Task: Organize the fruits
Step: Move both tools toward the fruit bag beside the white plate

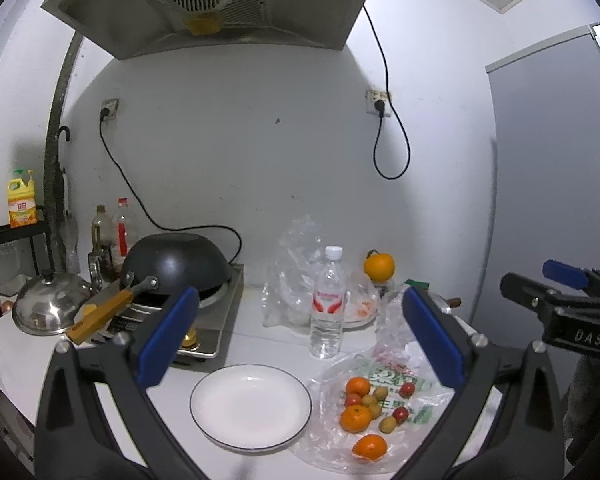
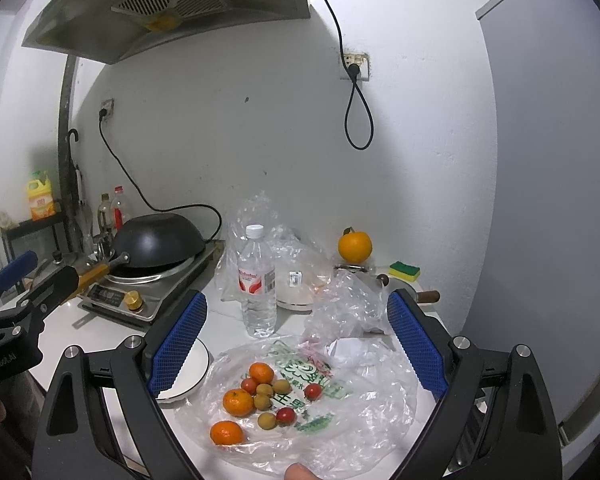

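Fruits (image 2: pixel 256 398) loose on a plastic bag (image 2: pixel 364 408), white plate (image 1: pixel 251 406) bare beside them.

Right hand-held gripper (image 2: pixel 296 340), jaws spread and empty, hovers directly over the pile, nearer than the spread left hand-held gripper (image 1: pixel 300 334); the plate lies just left, probably the destination, on the desk (image 1: pixel 260 344).

The left black hand-held gripper with blue rubber pads (image 1: pixel 300 332) is held level and a little above the table, its two fingers spread wide apart — nothing is between them. The right black hand-held gripper with blue textured pads (image 2: pixel 296 340) has the same pose, jaws wide and empty. From each camera the other gripper shows at the side of the view, so the two are beside each other, near but apart. A fingertip of the person (image 2: pixel 298 472) shows at the bottom edge of the right wrist view.
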The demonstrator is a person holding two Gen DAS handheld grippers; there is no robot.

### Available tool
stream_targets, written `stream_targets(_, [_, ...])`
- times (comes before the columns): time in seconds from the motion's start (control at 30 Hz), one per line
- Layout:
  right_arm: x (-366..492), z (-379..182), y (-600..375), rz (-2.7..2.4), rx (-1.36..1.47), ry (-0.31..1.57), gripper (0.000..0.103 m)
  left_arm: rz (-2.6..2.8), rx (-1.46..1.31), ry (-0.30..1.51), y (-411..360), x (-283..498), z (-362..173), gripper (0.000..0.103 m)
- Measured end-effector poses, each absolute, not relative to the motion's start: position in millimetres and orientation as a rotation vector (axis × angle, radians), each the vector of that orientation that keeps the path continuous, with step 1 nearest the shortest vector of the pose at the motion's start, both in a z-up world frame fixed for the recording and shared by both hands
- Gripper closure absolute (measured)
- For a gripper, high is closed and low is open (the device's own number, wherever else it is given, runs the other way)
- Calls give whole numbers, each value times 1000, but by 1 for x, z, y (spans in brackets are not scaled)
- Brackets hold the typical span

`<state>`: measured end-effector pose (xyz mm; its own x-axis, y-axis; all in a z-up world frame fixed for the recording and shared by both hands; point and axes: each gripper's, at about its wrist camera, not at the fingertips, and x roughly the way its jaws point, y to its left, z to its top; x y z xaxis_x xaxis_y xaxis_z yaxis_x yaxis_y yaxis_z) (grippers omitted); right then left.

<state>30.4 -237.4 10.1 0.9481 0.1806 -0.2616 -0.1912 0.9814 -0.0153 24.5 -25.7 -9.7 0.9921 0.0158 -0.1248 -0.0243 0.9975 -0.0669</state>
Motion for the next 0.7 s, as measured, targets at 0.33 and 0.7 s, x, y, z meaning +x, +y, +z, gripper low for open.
stream_targets(0.33, [30, 10, -238, 190, -39, 261, 9, 4, -64, 131, -31, 26, -7, 0])
stream_targets(0.7, [29, 10, -240, 192, -33, 263, 9, 4, -57, 140, -36, 30, -6, 0])
